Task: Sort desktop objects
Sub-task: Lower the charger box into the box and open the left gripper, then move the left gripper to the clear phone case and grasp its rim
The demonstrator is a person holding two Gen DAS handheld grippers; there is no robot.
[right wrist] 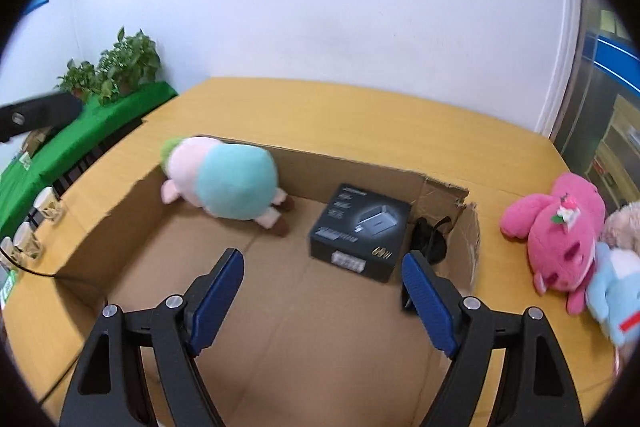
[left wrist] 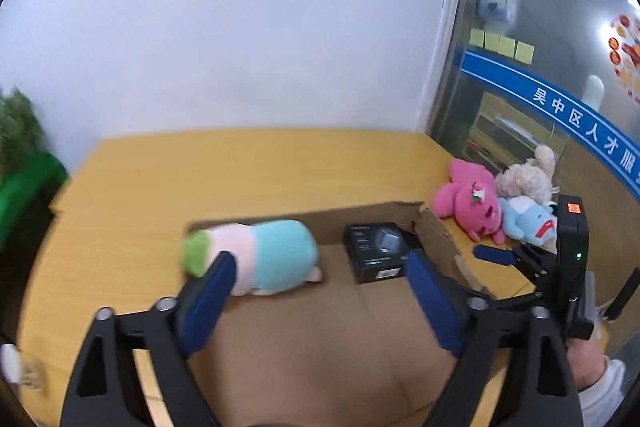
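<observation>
An open cardboard box (left wrist: 332, 339) (right wrist: 120, 219) lies on the yellow table. Inside it are a teal, pink and green plush toy (left wrist: 260, 257) (right wrist: 224, 183), a black product box (left wrist: 376, 251) (right wrist: 362, 231) and a black cable (right wrist: 430, 239). My left gripper (left wrist: 320, 267) is open and empty above the box, its left finger just in front of the plush. My right gripper (right wrist: 322, 267) is open and empty above the box floor. A pink plush (left wrist: 474, 205) (right wrist: 560, 239), a beige plush (left wrist: 526, 179) and a light blue plush (left wrist: 528, 223) (right wrist: 616, 291) lie on the table to the right.
The right gripper's body (left wrist: 568, 267) shows at the right of the left wrist view. A green-covered shelf with potted plants (right wrist: 112, 71) stands at the left. Small cups (right wrist: 46, 203) sit at the table's left edge. A white wall is behind, a glass partition (left wrist: 540, 87) at the right.
</observation>
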